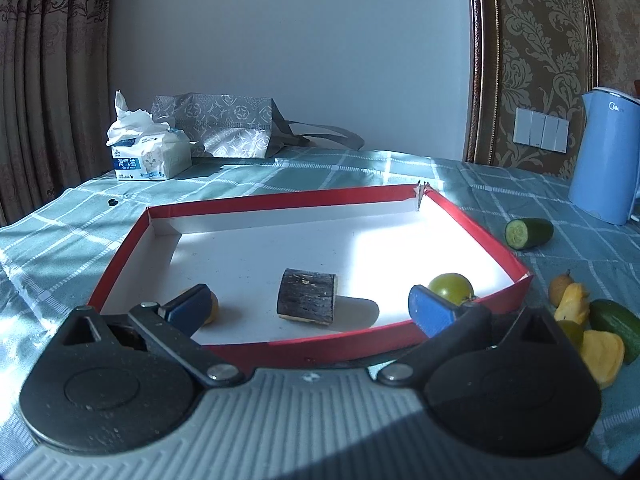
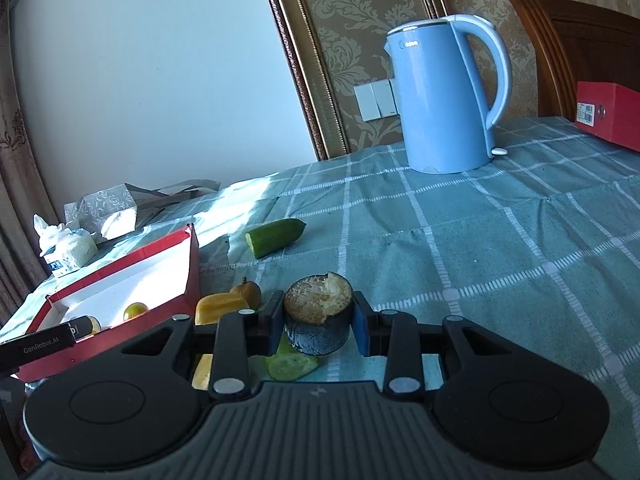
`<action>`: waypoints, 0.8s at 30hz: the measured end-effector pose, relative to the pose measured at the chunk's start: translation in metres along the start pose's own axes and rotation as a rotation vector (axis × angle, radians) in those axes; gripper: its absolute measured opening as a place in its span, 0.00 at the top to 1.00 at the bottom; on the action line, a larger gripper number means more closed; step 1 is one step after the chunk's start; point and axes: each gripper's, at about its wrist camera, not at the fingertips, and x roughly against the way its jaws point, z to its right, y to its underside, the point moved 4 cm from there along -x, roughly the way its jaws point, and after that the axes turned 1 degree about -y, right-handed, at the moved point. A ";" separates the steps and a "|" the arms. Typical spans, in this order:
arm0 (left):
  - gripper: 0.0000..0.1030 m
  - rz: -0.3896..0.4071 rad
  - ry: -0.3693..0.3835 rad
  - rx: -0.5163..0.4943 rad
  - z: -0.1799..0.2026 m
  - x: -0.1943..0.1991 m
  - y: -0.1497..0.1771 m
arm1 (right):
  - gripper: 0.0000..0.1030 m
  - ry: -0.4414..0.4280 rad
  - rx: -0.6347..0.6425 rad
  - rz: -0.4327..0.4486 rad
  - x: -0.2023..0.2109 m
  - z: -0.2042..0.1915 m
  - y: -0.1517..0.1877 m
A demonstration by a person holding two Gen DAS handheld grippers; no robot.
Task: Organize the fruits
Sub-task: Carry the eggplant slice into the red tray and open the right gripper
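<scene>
The left claw (image 1: 310, 306) stands wide open over the red tray (image 1: 472, 228); a dark chunk (image 1: 307, 297) lies inside it, a green tomato (image 1: 451, 287) at 3 o'clock; the right claw (image 2: 318, 320) grips a dark stump (image 2: 318, 314) above the counter (image 2: 500, 248).

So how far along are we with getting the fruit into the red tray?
Done: a dark chunk, a green round fruit and a yellow piece lie in the red tray; the left gripper is open. In hand: the right gripper holds another dark chunk. Left: cucumber pieces and yellow pieces on the cloth.
</scene>
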 end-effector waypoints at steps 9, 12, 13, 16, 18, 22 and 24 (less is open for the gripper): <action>0.00 0.023 0.084 -0.078 0.018 0.023 0.010 | 0.67 -0.114 0.093 -0.022 -0.028 -0.052 -0.020; 0.03 0.014 0.085 -0.082 0.020 0.025 0.013 | 0.67 -0.147 0.123 -0.034 -0.038 -0.068 -0.024; 0.07 0.010 0.086 -0.085 0.020 0.025 0.014 | 0.67 -0.157 0.124 -0.042 -0.042 -0.071 -0.025; 0.07 -0.012 0.072 -0.091 0.021 0.027 0.017 | 0.67 -0.205 0.126 -0.067 -0.054 -0.085 -0.028; 0.06 -0.017 0.036 -0.087 0.018 0.030 0.018 | 0.67 -0.234 0.148 -0.080 -0.063 -0.097 -0.031; 0.01 -0.017 -0.018 0.029 0.000 0.038 0.023 | 0.67 -0.268 0.174 -0.105 -0.079 -0.113 -0.030; 0.00 0.012 -0.070 0.090 -0.012 0.045 0.023 | 0.67 -0.267 0.198 -0.116 -0.085 -0.121 -0.026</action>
